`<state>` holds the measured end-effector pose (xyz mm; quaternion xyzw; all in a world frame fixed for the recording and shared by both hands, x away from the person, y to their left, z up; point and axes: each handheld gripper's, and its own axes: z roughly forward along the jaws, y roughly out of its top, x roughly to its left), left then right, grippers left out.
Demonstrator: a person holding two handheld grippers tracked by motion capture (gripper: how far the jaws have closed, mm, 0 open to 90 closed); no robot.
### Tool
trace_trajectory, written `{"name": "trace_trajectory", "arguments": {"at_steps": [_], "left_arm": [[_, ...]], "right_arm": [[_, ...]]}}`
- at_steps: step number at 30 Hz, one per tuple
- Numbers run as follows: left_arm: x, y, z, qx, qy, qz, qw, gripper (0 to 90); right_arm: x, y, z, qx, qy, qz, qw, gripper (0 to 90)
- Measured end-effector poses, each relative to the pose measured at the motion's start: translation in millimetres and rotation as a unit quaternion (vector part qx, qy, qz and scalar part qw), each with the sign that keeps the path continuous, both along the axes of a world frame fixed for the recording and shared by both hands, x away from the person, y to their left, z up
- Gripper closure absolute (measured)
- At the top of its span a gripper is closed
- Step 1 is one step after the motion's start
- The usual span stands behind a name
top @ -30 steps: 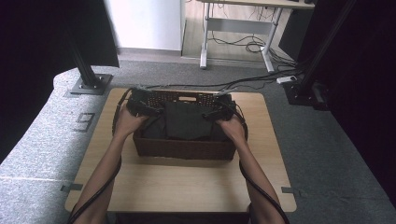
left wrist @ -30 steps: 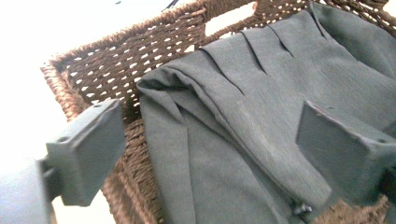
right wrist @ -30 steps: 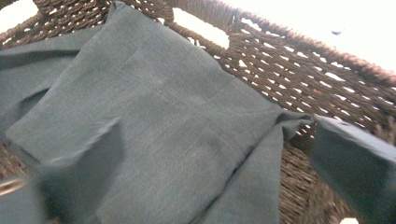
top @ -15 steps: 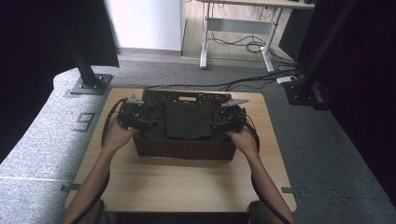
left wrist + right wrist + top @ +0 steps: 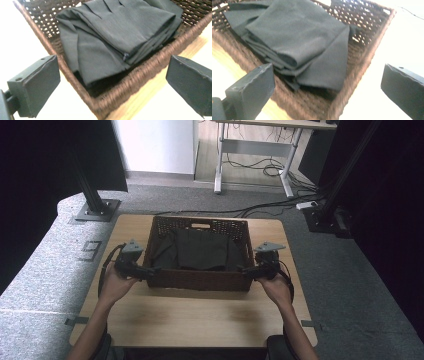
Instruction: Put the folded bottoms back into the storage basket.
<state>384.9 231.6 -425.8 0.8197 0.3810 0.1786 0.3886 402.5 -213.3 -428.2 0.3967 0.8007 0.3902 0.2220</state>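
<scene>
From the high view, you are holding the left gripper [image 5: 142,271] at the near left corner of the wicker basket [image 5: 200,279] and the right gripper [image 5: 247,269] at the near right corner, one hand on each side of the wooden table [image 5: 190,320]. The folded dark cloth [image 5: 200,250] is lying inside the basket, which is sitting toward the far half of the table; its sides are keeping the fold together.

In the left gripper view, the jaws are standing wide apart with nothing between them, having just finished opening, and they are looking over the basket [image 5: 105,105] corner at the cloth [image 5: 112,42].

In the right gripper view, the jaws are likewise spread and empty, aiming across the basket [image 5: 352,75] rim at the cloth [image 5: 294,37]. The cloth looks delivered.
</scene>
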Motion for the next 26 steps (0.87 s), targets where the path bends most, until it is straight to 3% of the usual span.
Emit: {"name": "trace_trajectory", "arguments": {"at_steps": [6,11,14,17,20,22,24,26], "left_arm": [[-17.3,10.1,-36.1,-0.012,0.010,0.010,0.9998,0.0],[-26.8,15.4,-70.0,-0.010,0.011,0.017,0.9997,0.0],[-30.3,18.2,-90.0,-0.018,0.031,0.022,0.9991,0.0],[-31.0,18.3,-107.7,0.015,0.050,0.028,0.9983,0.0],[-28.6,17.4,-118.4,0.046,0.070,0.032,0.9960,0.0],[-28.2,15.7,-120.9,0.054,0.075,0.030,0.9952,0.0],[-28.4,14.1,-121.2,0.057,0.073,0.031,0.9952,0.0],[-28.2,14.6,-121.4,0.056,0.072,0.031,0.9954,0.0]], "right_arm": [[-17.0,-15.4,-32.4,0.012,0.018,-0.013,0.9997,0.0],[-23.9,-23.1,-65.3,0.004,0.037,-0.030,0.9989,0.0],[-27.5,-25.8,-86.4,0.003,0.053,-0.038,0.9979,0.0],[-30.0,-26.6,-103.1,-0.004,0.065,-0.039,0.9971,0.0],[-31.7,-25.3,-116.9,-0.026,0.072,-0.041,0.9962,0.0],[-32.6,-24.3,-125.2,-0.035,0.075,-0.041,0.9957,0.0],[-32.6,-25.3,-128.5,-0.016,0.072,-0.044,0.9963,0.0],[-32.5,-25.6,-128.8,-0.015,0.071,-0.044,0.9964,0.0]]}}
